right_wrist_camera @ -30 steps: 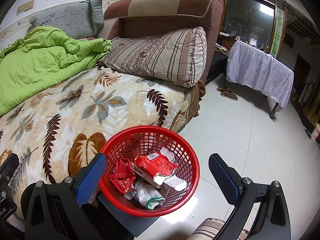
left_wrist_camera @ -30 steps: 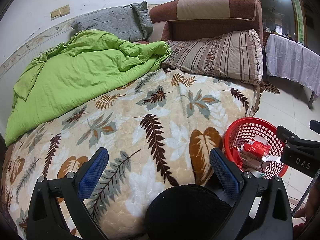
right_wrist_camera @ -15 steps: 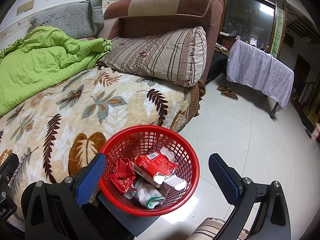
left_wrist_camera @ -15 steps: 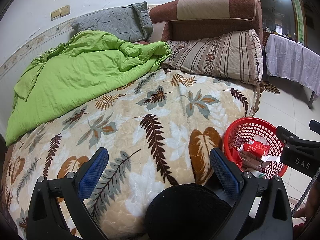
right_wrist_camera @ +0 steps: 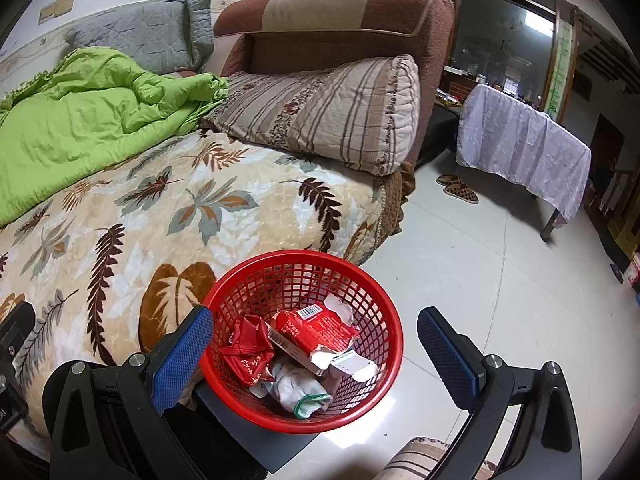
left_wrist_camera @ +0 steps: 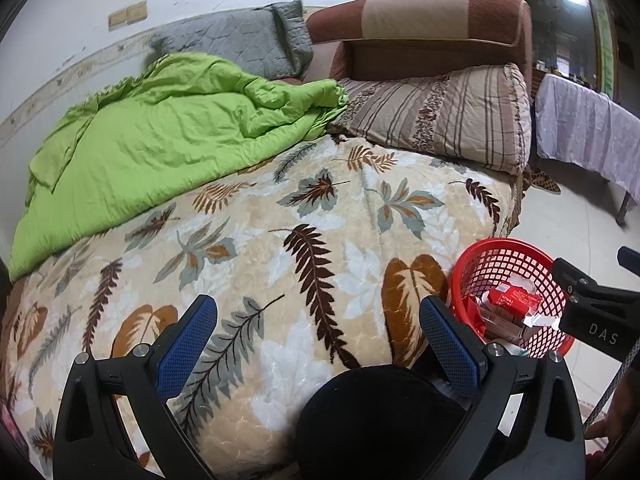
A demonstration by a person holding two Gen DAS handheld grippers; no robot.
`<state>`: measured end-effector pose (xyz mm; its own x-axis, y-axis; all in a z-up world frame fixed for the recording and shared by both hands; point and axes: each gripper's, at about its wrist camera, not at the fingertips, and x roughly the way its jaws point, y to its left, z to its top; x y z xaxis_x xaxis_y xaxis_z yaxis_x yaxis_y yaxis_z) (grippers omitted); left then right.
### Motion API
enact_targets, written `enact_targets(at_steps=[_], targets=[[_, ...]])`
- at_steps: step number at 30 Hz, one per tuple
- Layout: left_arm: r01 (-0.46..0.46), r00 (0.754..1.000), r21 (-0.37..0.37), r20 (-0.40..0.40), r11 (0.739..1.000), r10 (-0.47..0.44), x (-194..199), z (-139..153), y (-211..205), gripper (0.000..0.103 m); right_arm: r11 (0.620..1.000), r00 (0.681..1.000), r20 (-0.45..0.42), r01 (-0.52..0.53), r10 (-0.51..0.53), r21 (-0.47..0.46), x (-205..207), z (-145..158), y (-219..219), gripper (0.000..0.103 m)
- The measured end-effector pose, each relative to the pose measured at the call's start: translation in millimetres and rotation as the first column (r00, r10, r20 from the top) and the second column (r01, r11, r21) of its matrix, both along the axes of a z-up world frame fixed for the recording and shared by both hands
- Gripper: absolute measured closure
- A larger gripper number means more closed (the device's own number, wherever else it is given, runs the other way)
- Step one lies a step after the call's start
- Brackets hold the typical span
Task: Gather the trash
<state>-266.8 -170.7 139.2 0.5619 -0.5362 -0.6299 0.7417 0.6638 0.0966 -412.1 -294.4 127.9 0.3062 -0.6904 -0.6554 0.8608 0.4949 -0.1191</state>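
A red mesh basket (right_wrist_camera: 360, 284) stands on a grey stool beside the bed; it appears at the right of the left wrist view as the red mesh basket (left_wrist_camera: 508, 258) too. Inside lie a torn red carton (right_wrist_camera: 316, 328), a crumpled red wrapper (right_wrist_camera: 248, 350) and a white wad with a green edge (right_wrist_camera: 298, 394). My right gripper (right_wrist_camera: 316, 348) hovers open over the basket with nothing between its fingers. Over the leaf-patterned blanket (left_wrist_camera: 280, 240), my left gripper (left_wrist_camera: 318, 340) is open and empty. No loose trash shows on the bed.
A green quilt (left_wrist_camera: 160, 148) is bunched at the bed's far left, next to a grey pillow (left_wrist_camera: 236, 46) and a striped pillow (left_wrist_camera: 444, 114). A brown headboard (right_wrist_camera: 340, 20) stands behind. Right of the bed are tiled floor (right_wrist_camera: 500, 280), slippers (right_wrist_camera: 458, 188) and a cloth-draped table (right_wrist_camera: 520, 148).
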Motion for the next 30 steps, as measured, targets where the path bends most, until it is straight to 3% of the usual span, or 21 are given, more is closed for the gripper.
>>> enact_targets(at_steps=[6, 9, 13, 14, 17, 20, 23, 26, 30], targets=[[-0.159, 0.984, -0.014, -0.079, 0.987, 0.157, 44.2, -7.0, 33.0, 0.002, 0.984, 0.983, -0.039, -0.178, 0.179, 0.022, 44.3, -4.2, 5.3, 0.0], [-0.288, 0.953, -0.011, -0.1, 0.958, 0.285, 75.3, -11.5, 63.6, 0.002, 0.958, 0.957, -0.04, -0.287, 0.287, 0.007, 82.8, -2.7, 16.8, 0.0], [-0.477, 0.871, 0.046, -0.114, 0.878, 0.479, 121.2, -27.3, 110.5, 0.002, 0.906, 0.905, -0.048, -0.422, 0.423, 0.037, 149.6, -4.8, 31.9, 0.0], [-0.527, 0.837, 0.077, -0.128, 0.846, 0.533, 137.2, -35.3, 124.9, 0.002, 0.889, 0.886, -0.07, -0.456, 0.458, 0.042, 172.6, -8.2, 38.3, 0.0], [-0.605, 0.766, 0.142, -0.166, 0.784, 0.621, 170.6, -54.7, 153.3, 0.002, 0.843, 0.831, -0.143, -0.524, 0.537, 0.119, 238.8, -30.9, 52.1, 0.0], [-0.643, 0.721, 0.184, -0.182, 0.744, 0.668, 198.4, -72.5, 172.9, 0.002, 0.819, 0.797, -0.195, -0.538, 0.571, 0.201, 297.8, -61.8, 65.1, 0.0], [-0.667, 0.693, 0.174, -0.211, 0.724, 0.689, 220.9, -85.7, 182.9, 0.002, 0.794, 0.764, -0.234, -0.539, 0.602, 0.281, 348.3, -89.2, 75.7, 0.001], [-0.671, 0.675, 0.168, -0.265, 0.723, 0.688, 244.9, -99.9, 184.2, 0.002, 0.814, 0.776, -0.249, -0.539, 0.58, 0.217, 379.2, -105.0, 86.8, 0.001], [-0.663, 0.679, 0.162, -0.28, 0.731, 0.679, 265.8, -110.6, 179.3, 0.002, 0.827, 0.805, -0.189, -0.538, 0.562, 0.166, 396.9, -114.6, 90.9, 0.001]])
